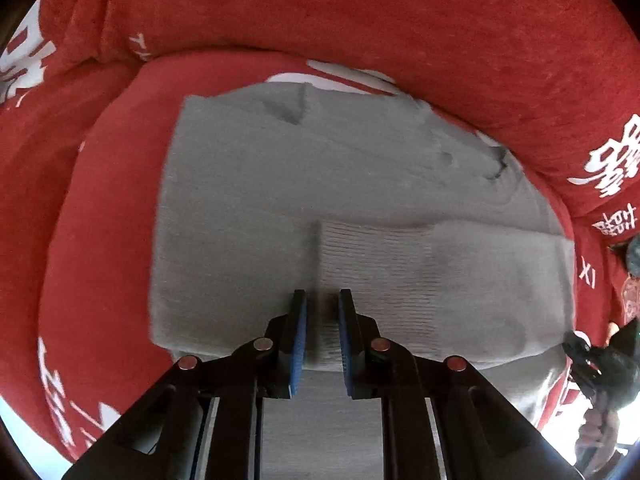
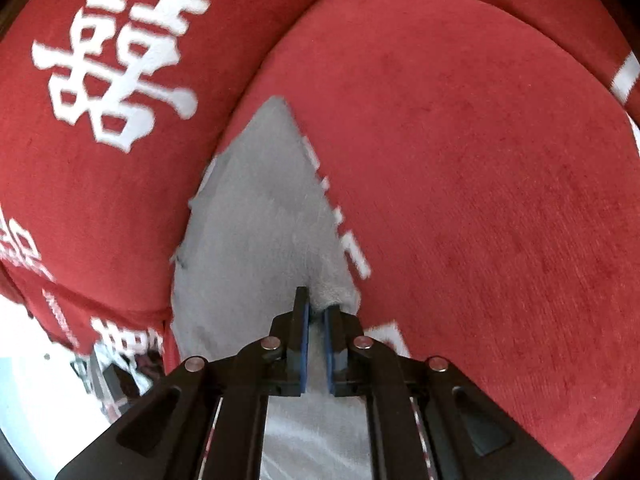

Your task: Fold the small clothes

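Nearest in the left wrist view, the left gripper (image 1: 322,300) has its fingers nearly together, pinching the ribbed hem of the grey knit garment (image 1: 248,200). In the right wrist view the right gripper (image 2: 316,308) nips a bunched edge of the same cloth. It lies flat on the red sofa cushion (image 2: 480,200). Both edges look seized, so the fold itself seems next (lift together, carry across evenly). Beyond, the backrest (image 2: 60,200) bears a white double-happiness character (image 2: 116,48); smaller lettering is unreadable.
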### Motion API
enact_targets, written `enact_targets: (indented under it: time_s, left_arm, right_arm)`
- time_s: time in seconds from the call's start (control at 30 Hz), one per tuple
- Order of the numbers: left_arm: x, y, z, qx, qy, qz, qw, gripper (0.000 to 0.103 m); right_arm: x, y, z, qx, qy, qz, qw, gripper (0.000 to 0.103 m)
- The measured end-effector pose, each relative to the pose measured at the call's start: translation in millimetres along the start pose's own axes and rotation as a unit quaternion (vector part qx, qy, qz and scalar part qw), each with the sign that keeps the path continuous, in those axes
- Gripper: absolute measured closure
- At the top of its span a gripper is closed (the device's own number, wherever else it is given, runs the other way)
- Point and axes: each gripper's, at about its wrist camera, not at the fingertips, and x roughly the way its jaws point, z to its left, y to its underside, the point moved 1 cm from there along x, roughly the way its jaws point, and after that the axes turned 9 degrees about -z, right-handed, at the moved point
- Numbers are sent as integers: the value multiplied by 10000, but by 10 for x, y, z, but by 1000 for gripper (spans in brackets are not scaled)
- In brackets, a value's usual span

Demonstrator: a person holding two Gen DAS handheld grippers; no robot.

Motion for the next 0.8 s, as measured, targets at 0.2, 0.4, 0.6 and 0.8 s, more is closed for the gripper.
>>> enact_targets:
  time_s: [0.2,0.4,0.6,0.8]
  left_arm:
    - [-66,-45,-20,92,-178,16,9998,86]
    - [-236,-92,-84,22,-744,-269,9969,25]
    - [-233,-138,-405,581,-505,-431,9961,23]
    - [54,-50,-610,837,-723,-222,9936,23]
  right_arm:
    - [-353,-104,165,-468,-237,-200,9984,69]
    - [-64,-589,86,-172,-133,-278,9994,64]
    - [284,-827,162,-386,-96,-82,9992,64]
    - [291,-885,362,-870,235,68,9959,95]
